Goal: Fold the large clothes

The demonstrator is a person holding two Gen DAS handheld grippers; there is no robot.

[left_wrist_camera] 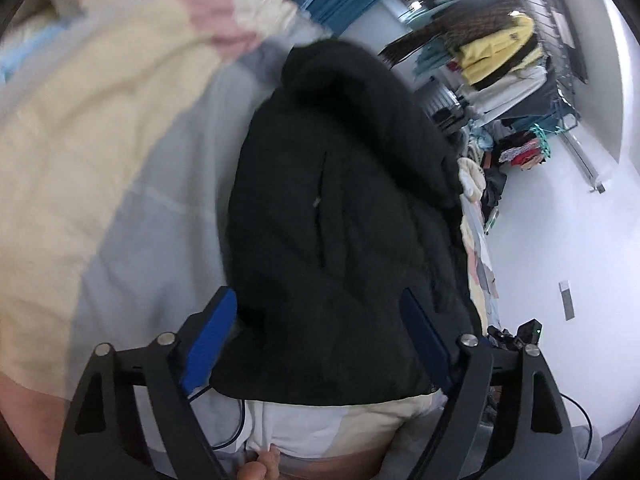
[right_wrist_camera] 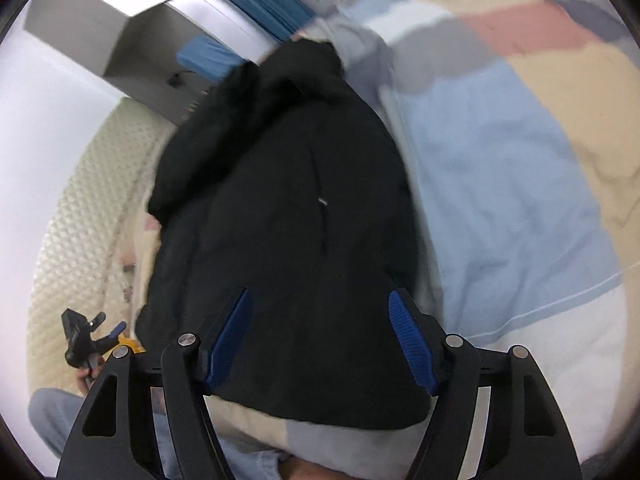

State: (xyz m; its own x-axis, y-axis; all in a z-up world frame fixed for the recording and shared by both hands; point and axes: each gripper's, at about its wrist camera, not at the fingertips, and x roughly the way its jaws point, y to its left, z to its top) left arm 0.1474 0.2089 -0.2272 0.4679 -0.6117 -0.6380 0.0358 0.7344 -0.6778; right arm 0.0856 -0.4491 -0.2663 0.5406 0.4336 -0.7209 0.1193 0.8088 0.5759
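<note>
A black padded jacket lies folded into a long bundle on a bed with a pastel patchwork cover. A zipped pocket slit shows on its top. My left gripper is open, its blue pads on either side of the jacket's near end, just above the hem. In the right wrist view the same jacket fills the middle. My right gripper is open too, its blue pads spread over the near end of the jacket, holding nothing.
A rack piled with yellow, white and dark clothes stands at the far right by a white wall. A quilted cream mattress edge runs on the left. A second tool and a person's jeans are near the lower left.
</note>
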